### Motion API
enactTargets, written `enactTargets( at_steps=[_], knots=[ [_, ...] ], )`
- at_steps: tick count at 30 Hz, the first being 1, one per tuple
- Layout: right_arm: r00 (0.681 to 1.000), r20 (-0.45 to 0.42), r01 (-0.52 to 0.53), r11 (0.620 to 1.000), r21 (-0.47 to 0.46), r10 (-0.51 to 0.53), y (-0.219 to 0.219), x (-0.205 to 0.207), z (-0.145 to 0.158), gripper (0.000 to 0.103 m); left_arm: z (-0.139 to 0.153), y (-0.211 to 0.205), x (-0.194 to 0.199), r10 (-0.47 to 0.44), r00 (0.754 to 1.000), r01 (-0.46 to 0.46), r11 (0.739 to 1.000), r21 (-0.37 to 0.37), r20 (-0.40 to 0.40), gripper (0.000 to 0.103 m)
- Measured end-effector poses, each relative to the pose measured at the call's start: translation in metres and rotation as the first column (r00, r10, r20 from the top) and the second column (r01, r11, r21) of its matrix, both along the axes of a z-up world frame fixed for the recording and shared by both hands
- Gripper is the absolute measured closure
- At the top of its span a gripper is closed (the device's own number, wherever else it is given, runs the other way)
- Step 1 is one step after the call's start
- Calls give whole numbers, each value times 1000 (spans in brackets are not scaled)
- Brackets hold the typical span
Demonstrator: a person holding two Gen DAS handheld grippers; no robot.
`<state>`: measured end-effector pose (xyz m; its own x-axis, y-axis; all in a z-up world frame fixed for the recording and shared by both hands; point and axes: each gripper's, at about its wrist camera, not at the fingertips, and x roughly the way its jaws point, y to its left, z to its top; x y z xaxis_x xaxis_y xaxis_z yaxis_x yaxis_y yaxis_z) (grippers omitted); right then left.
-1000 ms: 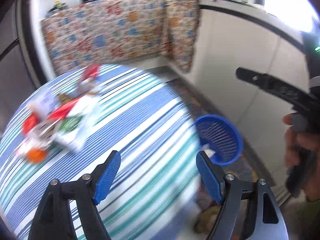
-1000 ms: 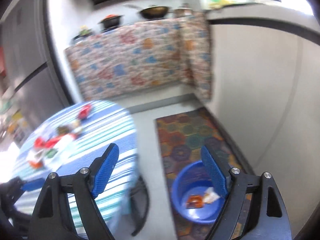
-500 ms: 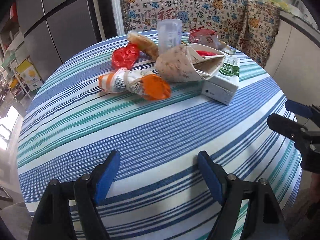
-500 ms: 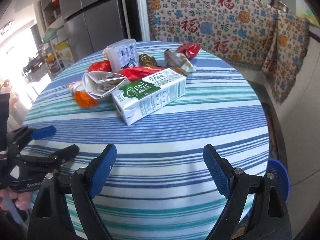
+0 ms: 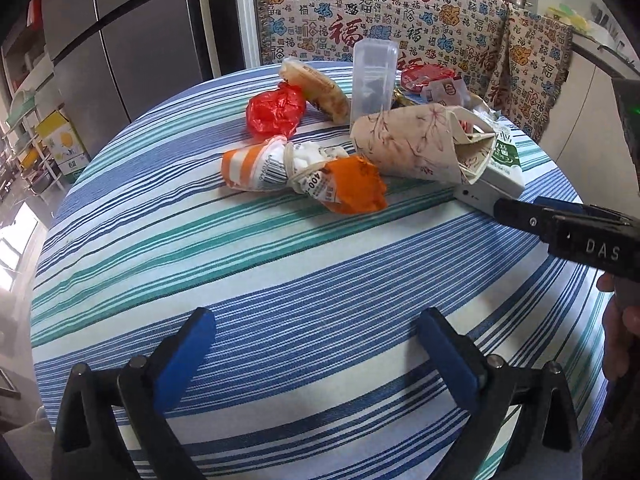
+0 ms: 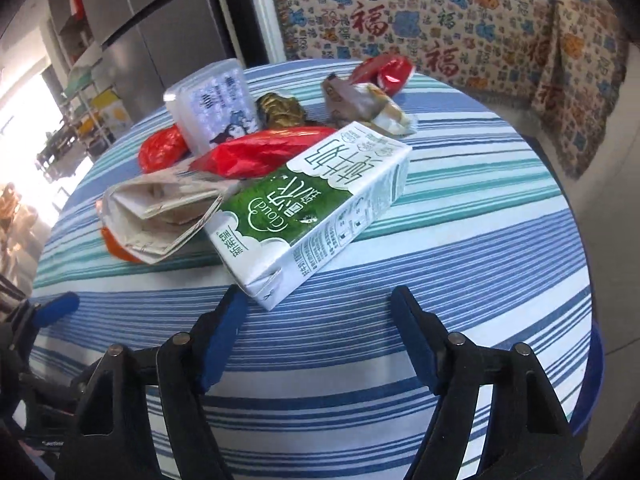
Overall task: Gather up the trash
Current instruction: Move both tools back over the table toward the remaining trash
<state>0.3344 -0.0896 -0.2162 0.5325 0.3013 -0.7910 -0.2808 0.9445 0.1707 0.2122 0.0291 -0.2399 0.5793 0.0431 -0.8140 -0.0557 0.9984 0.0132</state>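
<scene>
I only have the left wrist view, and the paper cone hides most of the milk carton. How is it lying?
Observer: The milk carton lies flat on its side, green face up, with one folded end toward the right tool.
Operator: Is it inside the right tool?
Observer: No. Its near corner sits just ahead of the tips. The jaws are closing with nothing between them.
Operator: Where is the bin?
Observer: A blue basket shows its rim below the edge of the table, on the right of the right wrist view.
</scene>
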Motion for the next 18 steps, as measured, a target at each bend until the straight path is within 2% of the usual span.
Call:
enactTargets(
  at_steps=[3,6,8,12,15,18],
  knots=[
    [994,0,109,992,-64,-109,-26,2,1,35,1,3,-2,-14,1000,14,1000,-2,-4,0],
    [986,-18,163,984,-74,-164,-48,0,0,35,2,6,-2,-37,999,37,999,-9,-21,0],
    [987,-17,157,985,-64,-159,-53,-4,2,35,5,12,-4,-9,1000,9,1000,-30,-15,0],
    [994,-17,106,992,-65,-108,-44,-13,0,31,20,36,-7,124,992,-119,977,-176,18,0],
    [997,1,75,993,-89,-75,-32,-17,0,28,43,40,6,184,981,-169,966,-196,62,0],
    [999,15,52,993,-107,-51,-23,-20,-2,24,53,35,36,218,974,-200,955,-217,61,0]
  ],
)
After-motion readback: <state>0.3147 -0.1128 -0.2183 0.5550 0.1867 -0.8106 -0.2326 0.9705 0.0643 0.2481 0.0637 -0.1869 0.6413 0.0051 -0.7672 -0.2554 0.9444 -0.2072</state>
